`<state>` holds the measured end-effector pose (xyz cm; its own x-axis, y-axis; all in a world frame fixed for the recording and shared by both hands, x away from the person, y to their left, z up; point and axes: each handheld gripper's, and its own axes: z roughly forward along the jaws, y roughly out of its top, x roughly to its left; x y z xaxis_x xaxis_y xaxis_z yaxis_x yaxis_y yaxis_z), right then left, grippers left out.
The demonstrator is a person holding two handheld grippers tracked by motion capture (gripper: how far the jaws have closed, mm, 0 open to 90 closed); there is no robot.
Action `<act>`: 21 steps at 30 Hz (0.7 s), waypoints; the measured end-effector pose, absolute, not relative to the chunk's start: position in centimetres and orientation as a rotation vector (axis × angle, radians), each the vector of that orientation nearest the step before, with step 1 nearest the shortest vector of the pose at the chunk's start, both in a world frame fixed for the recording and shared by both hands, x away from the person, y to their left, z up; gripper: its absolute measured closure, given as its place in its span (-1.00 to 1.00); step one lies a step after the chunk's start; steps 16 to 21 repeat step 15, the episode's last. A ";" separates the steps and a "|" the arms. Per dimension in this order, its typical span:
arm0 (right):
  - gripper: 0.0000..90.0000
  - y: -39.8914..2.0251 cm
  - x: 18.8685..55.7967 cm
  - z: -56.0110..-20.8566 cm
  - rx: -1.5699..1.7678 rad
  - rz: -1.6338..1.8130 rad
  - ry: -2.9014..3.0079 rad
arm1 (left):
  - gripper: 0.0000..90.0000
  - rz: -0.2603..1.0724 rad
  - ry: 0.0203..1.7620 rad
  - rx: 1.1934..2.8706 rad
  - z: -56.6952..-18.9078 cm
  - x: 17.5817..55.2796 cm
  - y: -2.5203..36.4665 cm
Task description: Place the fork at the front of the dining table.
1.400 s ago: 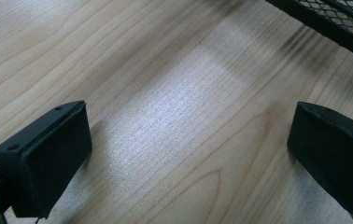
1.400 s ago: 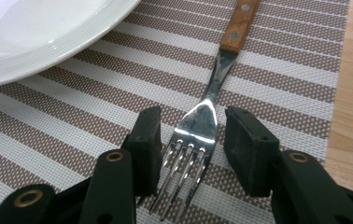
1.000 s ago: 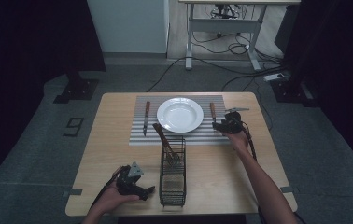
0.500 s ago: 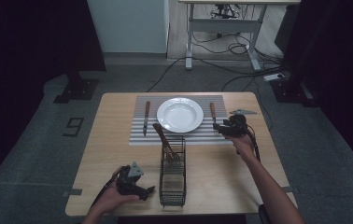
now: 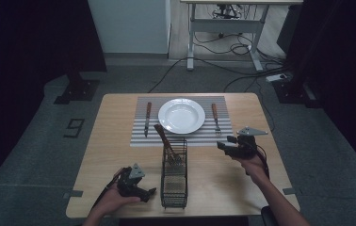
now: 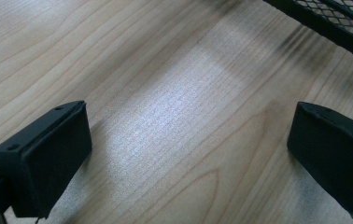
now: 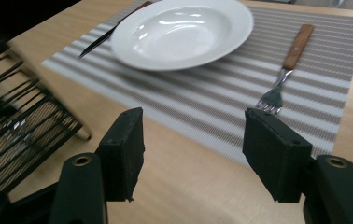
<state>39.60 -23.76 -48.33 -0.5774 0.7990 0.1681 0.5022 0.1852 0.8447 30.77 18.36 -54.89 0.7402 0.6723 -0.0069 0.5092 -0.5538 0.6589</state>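
Right tongs (image 5: 226, 144) drew back from fork (image 5: 215, 117); both tongs gape empty beside rack (image 5: 173, 181).

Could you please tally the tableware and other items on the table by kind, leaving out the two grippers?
Plates: 1, white plate
Placemats: 1, striped placemat
Forks: 1, wooden-handled fork, right of the plate
Knives: 1, knife, left of the plate
Wire baskets: 1, black basket
Utensils standing in the basket: 1, wooden-handled utensil, kind unclear
Total: 6
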 end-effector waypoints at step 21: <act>-0.15 -22.9 36.1 -49.4 1.121 1.352 2.284 | -1.00 0.324 0.885 2.283 -54.9 30.8 18.3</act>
